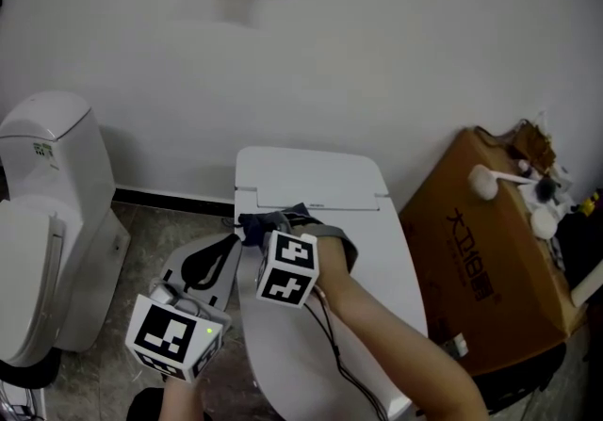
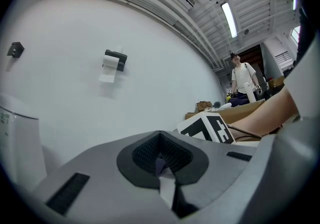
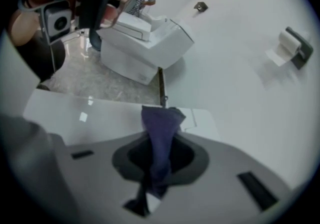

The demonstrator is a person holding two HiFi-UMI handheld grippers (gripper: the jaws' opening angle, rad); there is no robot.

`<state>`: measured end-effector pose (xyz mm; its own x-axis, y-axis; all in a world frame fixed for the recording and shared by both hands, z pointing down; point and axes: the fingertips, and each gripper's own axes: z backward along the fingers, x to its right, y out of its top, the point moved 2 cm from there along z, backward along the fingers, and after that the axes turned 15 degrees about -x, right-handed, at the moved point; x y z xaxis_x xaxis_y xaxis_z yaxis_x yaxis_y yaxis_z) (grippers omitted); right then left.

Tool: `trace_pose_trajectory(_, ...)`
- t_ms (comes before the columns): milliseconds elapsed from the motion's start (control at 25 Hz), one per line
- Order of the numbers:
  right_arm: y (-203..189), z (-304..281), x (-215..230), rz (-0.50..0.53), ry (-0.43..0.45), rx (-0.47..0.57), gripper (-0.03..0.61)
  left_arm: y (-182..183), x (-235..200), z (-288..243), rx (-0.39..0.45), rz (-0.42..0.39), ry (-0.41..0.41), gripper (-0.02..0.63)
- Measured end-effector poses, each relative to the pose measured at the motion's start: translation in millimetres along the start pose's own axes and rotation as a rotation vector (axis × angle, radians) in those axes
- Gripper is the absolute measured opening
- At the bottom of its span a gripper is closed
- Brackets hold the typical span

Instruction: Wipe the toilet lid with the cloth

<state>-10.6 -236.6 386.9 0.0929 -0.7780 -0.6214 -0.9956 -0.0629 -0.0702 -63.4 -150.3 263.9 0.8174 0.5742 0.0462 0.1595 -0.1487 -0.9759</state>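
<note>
Wiping looks barely begun: right gripper [image 3: 159, 170] pinches the cloth [image 3: 160, 125] at the toilet lid [image 1: 377, 259] (frame centre); left gripper [image 2: 161, 164] closed, empty.

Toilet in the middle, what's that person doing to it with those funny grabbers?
A person holds a gripper in each hand. The right gripper is shut on a dark blue cloth at the back of the closed white toilet lid. The left gripper, shut and empty, hangs beside the lid.
</note>
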Motion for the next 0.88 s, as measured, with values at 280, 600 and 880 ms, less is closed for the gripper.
trace_pose_trajectory(280,14,5,-10,0.139,-0.035,0.016,0.062,-7,-17,3,-0.007,0.017,0.033,0.017)
trace_pose_trajectory(600,-45,27,12,0.157,-0.148,-0.006,0.061,-7,5,-12,-0.020,-0.024,-0.006,0.017)
trace_pose_trajectory(880,-176,38,41,0.058,-0.180,-0.187,0.061,-9,11,-15,-0.029,-0.022,-0.022,0.017)
